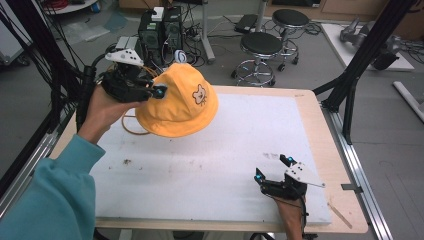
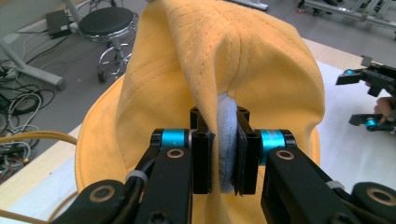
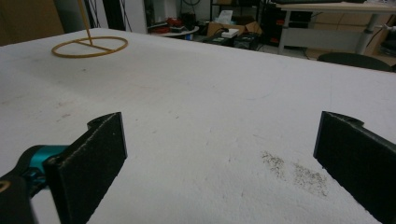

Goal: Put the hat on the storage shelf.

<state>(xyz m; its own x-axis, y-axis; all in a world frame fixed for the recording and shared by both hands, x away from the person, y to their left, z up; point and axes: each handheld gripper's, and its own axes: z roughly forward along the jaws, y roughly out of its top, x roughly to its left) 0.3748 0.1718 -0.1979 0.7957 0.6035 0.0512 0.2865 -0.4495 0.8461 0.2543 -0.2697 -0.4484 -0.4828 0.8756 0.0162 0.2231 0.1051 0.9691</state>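
Now your left gripper (image 1: pixel 159 92) holds the yellow hat (image 1: pixel 179 101) up in the air, above the far left part of the white mat (image 1: pixel 215 165). Its two jaws are pressed together on a fold of the hat's cloth, and in the left gripper view you see a strip of the pale lining (image 2: pixel 226 144) squeezed between the pads. The hat hangs tilted, with its brim toward the table and the small bear patch (image 1: pixel 200 94) facing to the right side. Under the hat, on the mat, lies a thin yellow ring stand (image 3: pixel 89 46); the hat does not touch it. Your right gripper (image 1: pixel 272 175) rests low at the near right part of the mat, well apart from the hat. Its jaws are spread wide, and between them is only the bare mat with some dark specks (image 3: pixel 294 170)
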